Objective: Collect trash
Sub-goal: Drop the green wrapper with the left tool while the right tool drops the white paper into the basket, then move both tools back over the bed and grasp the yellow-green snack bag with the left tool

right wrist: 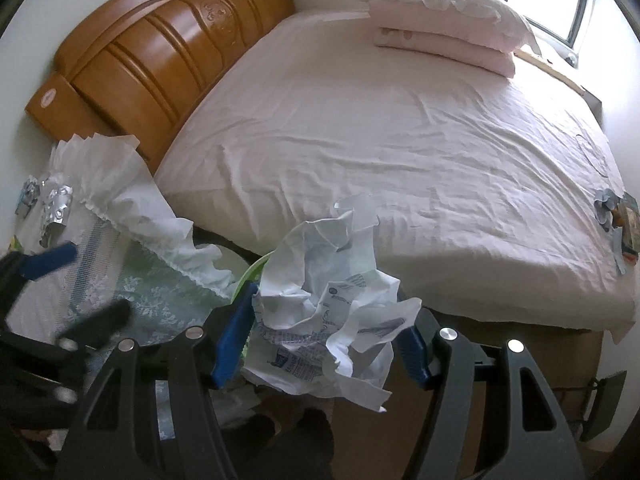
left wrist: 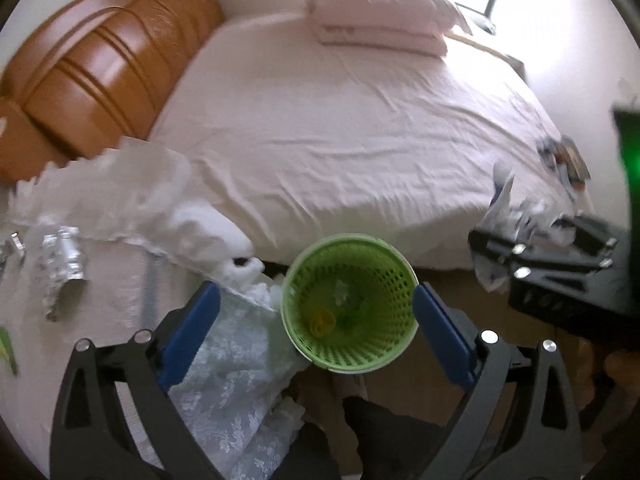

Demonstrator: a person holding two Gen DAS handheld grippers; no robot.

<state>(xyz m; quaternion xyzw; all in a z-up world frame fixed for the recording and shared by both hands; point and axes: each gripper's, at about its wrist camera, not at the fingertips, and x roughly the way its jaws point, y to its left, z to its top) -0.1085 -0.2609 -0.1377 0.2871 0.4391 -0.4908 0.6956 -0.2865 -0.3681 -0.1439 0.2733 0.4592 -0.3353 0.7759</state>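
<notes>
Blue pads of the left gripper (left wrist: 316,334) fill the bottom of the left wrist view, spread wide apart with nothing pressed between them. Framed in that gap sits a green mesh basket (left wrist: 394,344) on the floor at the foot of the bed's near edge. Inside it lie a yellow round piece (left wrist: 321,322) and a small pale scrap, too blurred to name.

At the bottom centre of the right wrist view, the right gripper (right wrist: 324,338) is clamped on a crumpled wad of printed white paper (right wrist: 332,280), its 2 blue pads pressing on either side. A sliver of the basket's green rim shows just left of the wad. From the left wrist view, this gripper and its paper appear at the right edge, beside the bed.

A white sheet covers the bed (right wrist: 380,140), with 2 folded pillows (right wrist: 444,28) stacked at the upper right near the window. An orange wooden headboard (right wrist: 160,48) stands at the upper left. On the lace-covered stand at the left lie crumpled foil blister packs (left wrist: 64,260) and white ruffled fabric (right wrist: 120,184). More scraps of wrapper (right wrist: 616,220) rest on the sheet at the right edge.
</notes>
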